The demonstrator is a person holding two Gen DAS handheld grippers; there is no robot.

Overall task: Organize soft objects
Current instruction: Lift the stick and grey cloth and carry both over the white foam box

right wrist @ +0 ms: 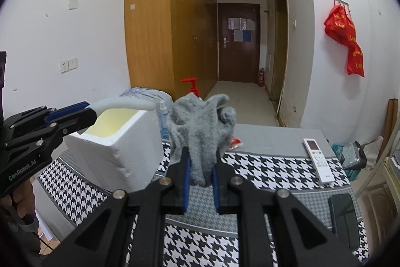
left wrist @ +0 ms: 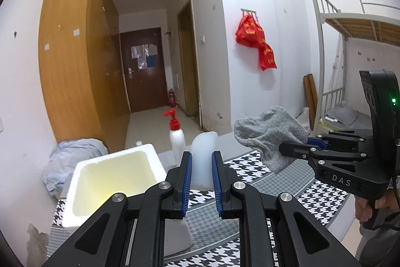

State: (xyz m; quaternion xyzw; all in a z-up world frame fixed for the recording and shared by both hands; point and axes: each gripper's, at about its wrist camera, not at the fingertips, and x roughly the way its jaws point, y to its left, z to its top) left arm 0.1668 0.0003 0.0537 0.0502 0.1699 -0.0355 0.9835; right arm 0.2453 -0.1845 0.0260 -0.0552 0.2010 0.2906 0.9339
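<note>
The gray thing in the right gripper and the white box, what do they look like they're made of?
Gray sock: apparently knit fabric, matte and fuzzy; it droops and bunches where the right gripper pinches it. White box: probably foam such as polystyrene, matte, with thick walls and a crumbly, pitted corner edge; the inside looks yellowish.

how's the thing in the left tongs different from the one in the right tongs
The left tongs hold a smooth, pale white insole that keeps its curved shape. The right tongs hold a knitted grey sock, bunched and floppy. Both are soft, pinched at one end, and lifted off the table.
</note>
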